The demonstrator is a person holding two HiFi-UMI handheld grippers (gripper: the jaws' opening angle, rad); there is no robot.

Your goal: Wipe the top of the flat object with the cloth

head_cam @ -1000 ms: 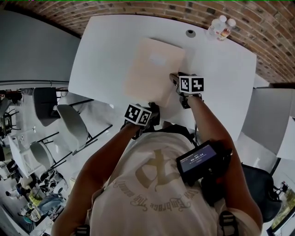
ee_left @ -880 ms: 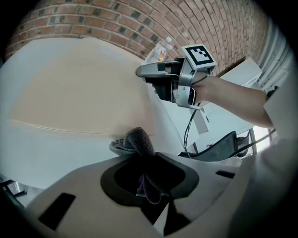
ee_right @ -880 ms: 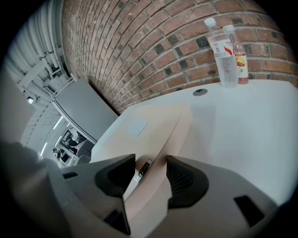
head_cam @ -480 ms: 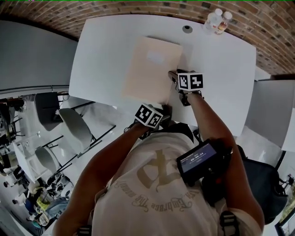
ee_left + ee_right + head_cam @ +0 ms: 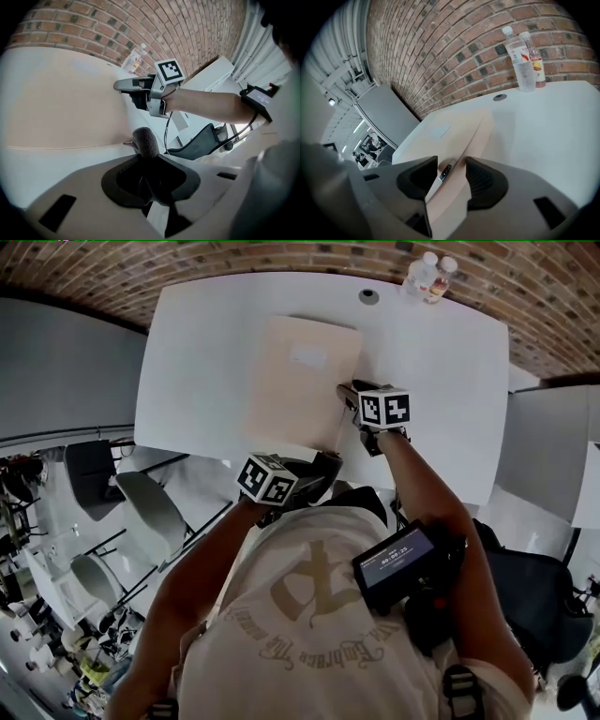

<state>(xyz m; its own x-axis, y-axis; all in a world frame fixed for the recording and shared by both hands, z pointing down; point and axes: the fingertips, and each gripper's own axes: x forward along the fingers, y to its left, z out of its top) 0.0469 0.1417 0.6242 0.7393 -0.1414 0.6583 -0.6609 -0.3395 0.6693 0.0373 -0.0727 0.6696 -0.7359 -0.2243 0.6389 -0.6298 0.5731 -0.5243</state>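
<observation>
A flat beige object (image 5: 305, 381) (image 5: 61, 108) (image 5: 450, 131) lies on the white table (image 5: 431, 362). My right gripper (image 5: 345, 395) (image 5: 124, 85) (image 5: 452, 166) sits at its right edge, near the front corner. That edge lies between the jaws, which have just been closing; I see no pad pressing on it. My left gripper (image 5: 319, 465) (image 5: 147, 159) hovers at the object's near edge, shut on a grey cloth (image 5: 145, 143). A tuft of the cloth sticks out past the jaws.
Two plastic bottles (image 5: 424, 277) (image 5: 525, 58) stand at the table's far edge by the brick wall, next to a round cable port (image 5: 367, 296) (image 5: 500, 97). Chairs (image 5: 150, 502) stand off the table's left side. A small screen (image 5: 398, 568) rides on the right forearm.
My left gripper has lifted a little and rolled, its marker cube shifting left in the head view, with the cloth still in it. The right gripper has stayed at the object's edge.
</observation>
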